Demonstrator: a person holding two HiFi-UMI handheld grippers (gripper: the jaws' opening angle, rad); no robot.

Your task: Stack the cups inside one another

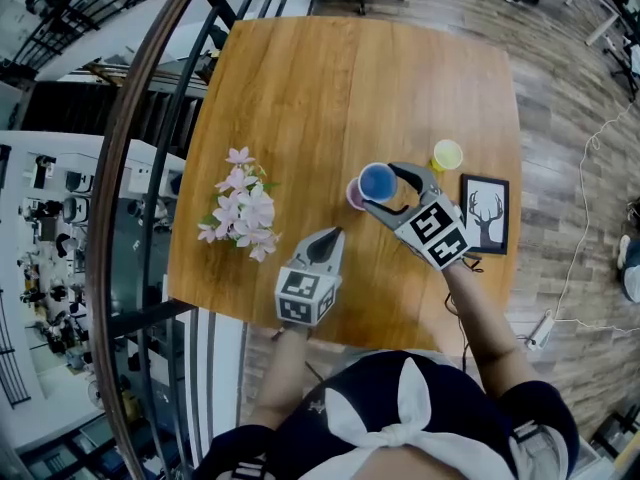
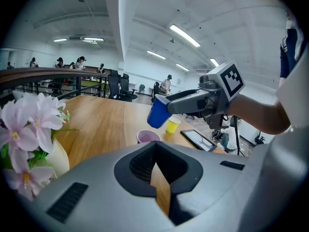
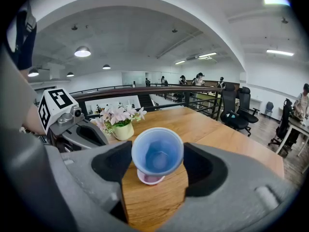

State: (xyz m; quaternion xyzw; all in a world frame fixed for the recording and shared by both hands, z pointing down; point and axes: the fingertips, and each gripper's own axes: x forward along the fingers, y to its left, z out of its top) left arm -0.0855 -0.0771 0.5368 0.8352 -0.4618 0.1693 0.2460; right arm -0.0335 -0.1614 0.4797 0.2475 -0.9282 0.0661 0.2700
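Though the broad wooden table [image 1: 300, 78] had much bare top, the work sat toward its 4 o'clock quarter in the head view.

Right gripper [image 1: 388, 190]: jaws clamped on the blue plastic cup [image 1: 377, 181], high on its wall. The cup hung clear of the wood and was tilted.

Left gripper [image 1: 333, 236]: at 7 o'clock of the right one, jaws together with nothing between them, idle.

Blue cup, judged: light, thin-walled and smooth. It would likely buckle or slip under a hard pinch, so a gentle hold high on the wall, near the stiffer rim, suited it.

Pink plastic cup [image 1: 354, 197]: upright on the table, mouth up, at 7 o'clock of the blue cup and partly beneath it. In the right gripper view it showed just below the blue cup's base at 6 o'clock, apart from it and not yet nested.

Small yellow plastic cup [image 1: 447, 155]: upright at 2 o'clock of the blue cup, well apart from both grippers and untouched.
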